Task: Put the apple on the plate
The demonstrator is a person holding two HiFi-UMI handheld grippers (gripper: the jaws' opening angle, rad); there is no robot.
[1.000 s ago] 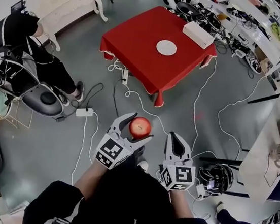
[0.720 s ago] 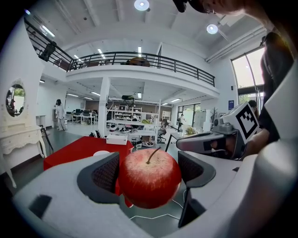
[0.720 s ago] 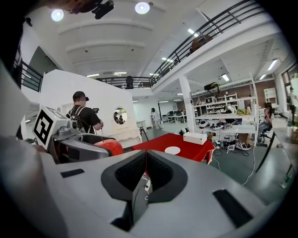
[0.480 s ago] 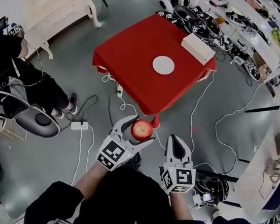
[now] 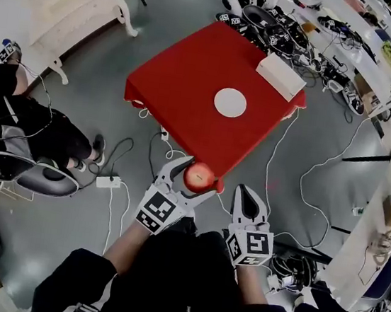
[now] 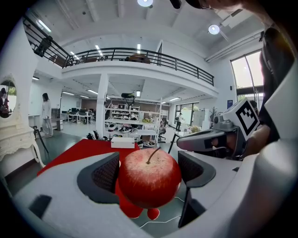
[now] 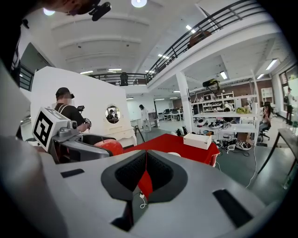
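The left tongs (image 5: 189, 179) pinch the apple (image 5: 198, 177) from both sides, the pads pressed against its flanks. The apple is near round, and its stem (image 6: 152, 155) points up with a slight lean toward the right-hand jaw, so its stem axis stands roughly upright in the left gripper view. In the head view it hangs over the near corner of the red tabletop (image 5: 183, 86), well apart from the white plate (image 5: 230, 103), which lies flat near the tabletop's middle. The right tongs (image 5: 246, 196) are pressed together with nothing between them, just beside the left ones. A white box (image 5: 281, 76) sits at the far edge beyond the plate. White cables (image 5: 282, 149) trail over the grey floor round the tabletop, a person (image 5: 21, 122) sits to the left, and a white dresser (image 5: 79, 8) stands beyond.
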